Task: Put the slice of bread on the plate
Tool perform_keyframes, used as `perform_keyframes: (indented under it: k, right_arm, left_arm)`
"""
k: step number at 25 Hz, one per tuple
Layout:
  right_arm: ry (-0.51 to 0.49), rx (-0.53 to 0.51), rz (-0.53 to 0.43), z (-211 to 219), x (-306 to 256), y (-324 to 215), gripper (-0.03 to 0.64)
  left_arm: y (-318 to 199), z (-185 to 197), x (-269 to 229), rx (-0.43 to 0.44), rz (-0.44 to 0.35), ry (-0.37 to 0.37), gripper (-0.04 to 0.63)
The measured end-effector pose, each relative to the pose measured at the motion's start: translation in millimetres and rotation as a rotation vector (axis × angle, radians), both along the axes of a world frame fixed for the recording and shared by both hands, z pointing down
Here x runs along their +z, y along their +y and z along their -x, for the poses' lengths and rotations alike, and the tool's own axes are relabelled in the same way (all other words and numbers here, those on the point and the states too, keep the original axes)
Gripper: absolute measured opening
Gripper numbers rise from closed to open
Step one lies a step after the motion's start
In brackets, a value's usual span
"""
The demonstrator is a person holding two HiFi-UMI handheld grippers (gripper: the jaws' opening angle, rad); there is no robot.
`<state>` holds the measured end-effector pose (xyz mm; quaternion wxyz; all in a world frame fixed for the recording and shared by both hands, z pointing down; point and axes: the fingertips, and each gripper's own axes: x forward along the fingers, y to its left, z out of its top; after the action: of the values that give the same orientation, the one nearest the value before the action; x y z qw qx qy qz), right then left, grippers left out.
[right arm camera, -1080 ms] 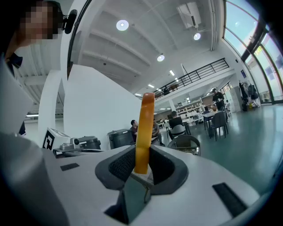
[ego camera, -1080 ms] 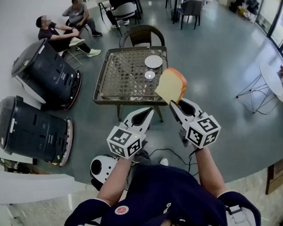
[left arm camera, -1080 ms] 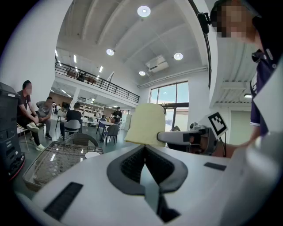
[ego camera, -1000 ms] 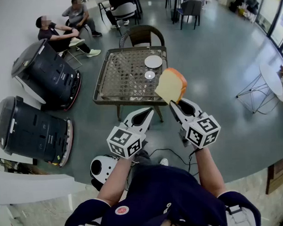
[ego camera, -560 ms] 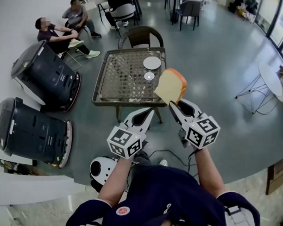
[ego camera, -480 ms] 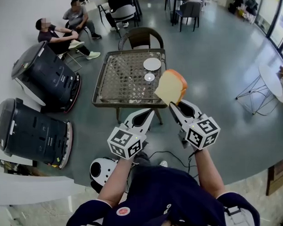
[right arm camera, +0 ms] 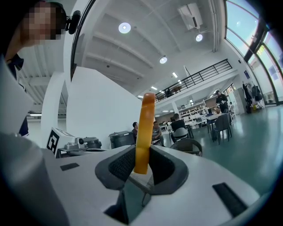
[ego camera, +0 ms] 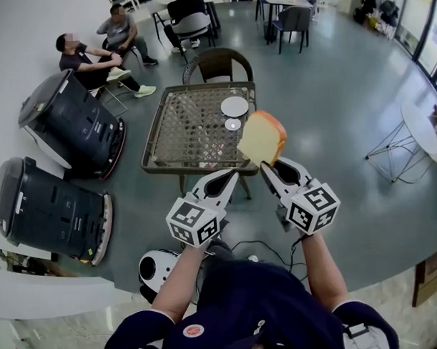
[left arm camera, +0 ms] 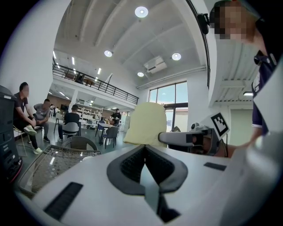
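Note:
My right gripper (ego camera: 267,165) is shut on the lower edge of a slice of bread (ego camera: 262,138), which stands upright in the air in front of me. In the right gripper view the bread (right arm camera: 144,132) shows edge-on, its orange crust pinched between the dark pads of that gripper (right arm camera: 141,154). My left gripper (ego camera: 231,175) hangs beside it, shut and empty; in its own view the left gripper (left arm camera: 144,148) has its pads meeting, and the bread (left arm camera: 148,123) shows to its right. A small white plate (ego camera: 235,106) lies on the far right part of the wicker table (ego camera: 181,128).
A small clear dish (ego camera: 232,124) sits just in front of the plate. A wicker chair (ego camera: 216,63) stands behind the table. Two large dark machines (ego camera: 70,118) (ego camera: 48,205) stand at the left, with seated people (ego camera: 85,57) beyond. A wire-frame side table (ego camera: 410,131) is at the right.
The table and plate have slid lower in the head view, slightly nearer to me. The bread stays in the right gripper; both grippers keep their pose side by side.

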<state>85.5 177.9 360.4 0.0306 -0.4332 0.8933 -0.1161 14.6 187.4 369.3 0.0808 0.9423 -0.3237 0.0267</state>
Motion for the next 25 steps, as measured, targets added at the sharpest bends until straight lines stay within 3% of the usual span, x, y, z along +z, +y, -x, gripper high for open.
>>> perform_keyframes:
  k: [12, 25]
  right_arm:
    - [-0.022, 0.013, 0.002, -4.6, 4.2, -44.2, 0.092]
    - [0.003, 0.062, 0.053, 14.5, 18.8, -155.5, 0.094]
  left_arm:
    - [-44.0, -0.8, 6.5, 0.002, 0.007, -0.007, 0.006]
    - [-159.7, 16.2, 13.8, 0.057, 0.039, 0.030, 0.006]
